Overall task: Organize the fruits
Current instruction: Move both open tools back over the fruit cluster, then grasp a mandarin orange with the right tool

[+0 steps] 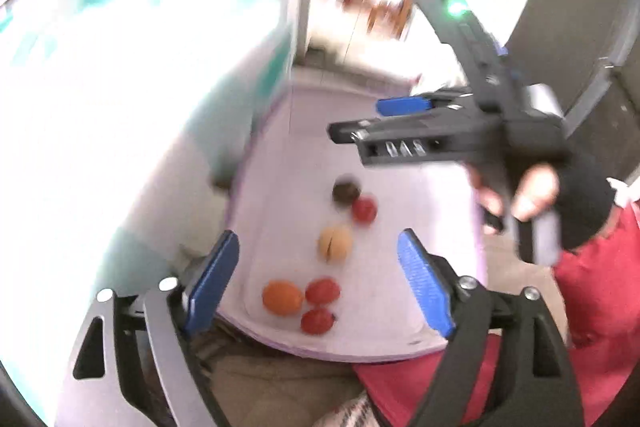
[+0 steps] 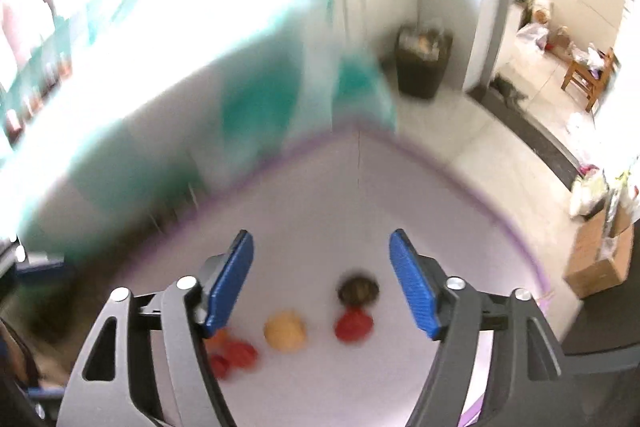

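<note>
A pale desk [image 1: 420,227] with a purple rim carries six fruits. Above it, the left gripper [image 1: 318,275] and right gripper [image 2: 322,277] both hang with fingers spread, holding nothing. Below lie a yellow peach [image 1: 335,243], an orange [image 1: 282,297], three red fruits and one dark brown fruit [image 2: 358,290].

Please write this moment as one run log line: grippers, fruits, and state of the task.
left gripper: open, empty | right gripper: open, empty | fruits: six loose on white table, dark fruit touching red one | phase: both above table, nothing grasped
</note>
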